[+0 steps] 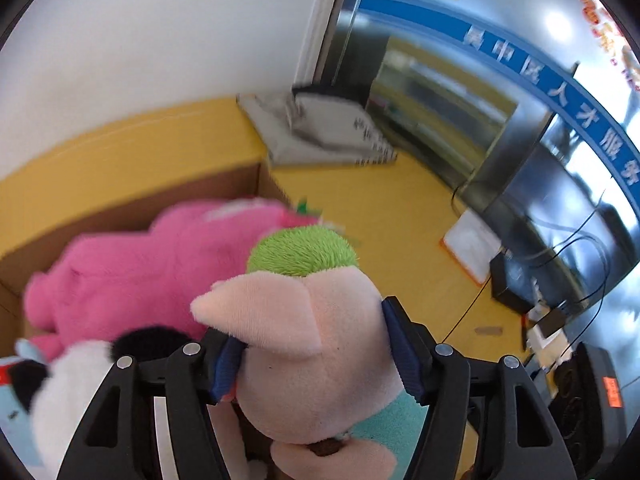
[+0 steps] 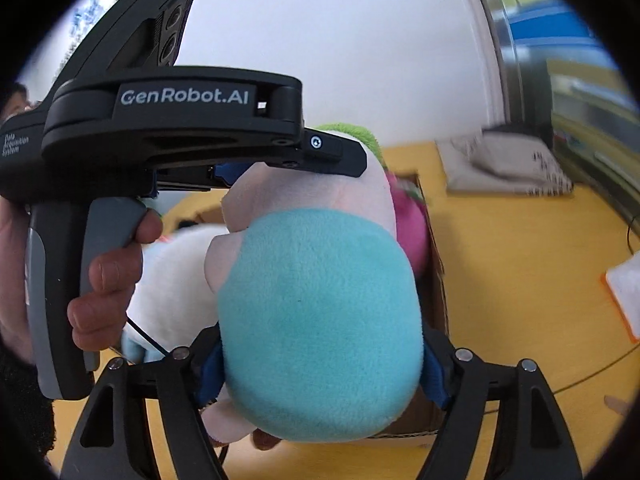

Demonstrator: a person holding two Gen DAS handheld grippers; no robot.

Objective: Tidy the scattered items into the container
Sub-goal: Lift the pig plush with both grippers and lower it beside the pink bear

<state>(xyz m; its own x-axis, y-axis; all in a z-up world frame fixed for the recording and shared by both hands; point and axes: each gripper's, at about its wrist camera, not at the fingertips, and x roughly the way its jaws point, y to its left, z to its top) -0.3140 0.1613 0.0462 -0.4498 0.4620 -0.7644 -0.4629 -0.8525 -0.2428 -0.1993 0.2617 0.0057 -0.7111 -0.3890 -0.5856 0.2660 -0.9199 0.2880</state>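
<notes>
Both grippers hold one plush pig (image 1: 316,344) with pale pink skin, green hair and a teal body (image 2: 320,320). My left gripper (image 1: 316,356) is shut on its head. My right gripper (image 2: 320,368) is shut on its teal body. The pig hangs over an open cardboard box (image 1: 132,208), whose right wall shows in the right wrist view (image 2: 436,280). A bright pink plush (image 1: 132,268) and a black-and-white plush (image 1: 76,392) lie in the box. The left gripper's black body (image 2: 172,120) and the hand holding it show in the right wrist view.
The floor (image 1: 380,208) is yellow. A grey flat bag (image 1: 320,132) lies by the white wall. A white pad with an orange rim (image 1: 472,248), black cables (image 1: 560,248) and black equipment (image 1: 592,392) lie to the right, near glass and metal doors.
</notes>
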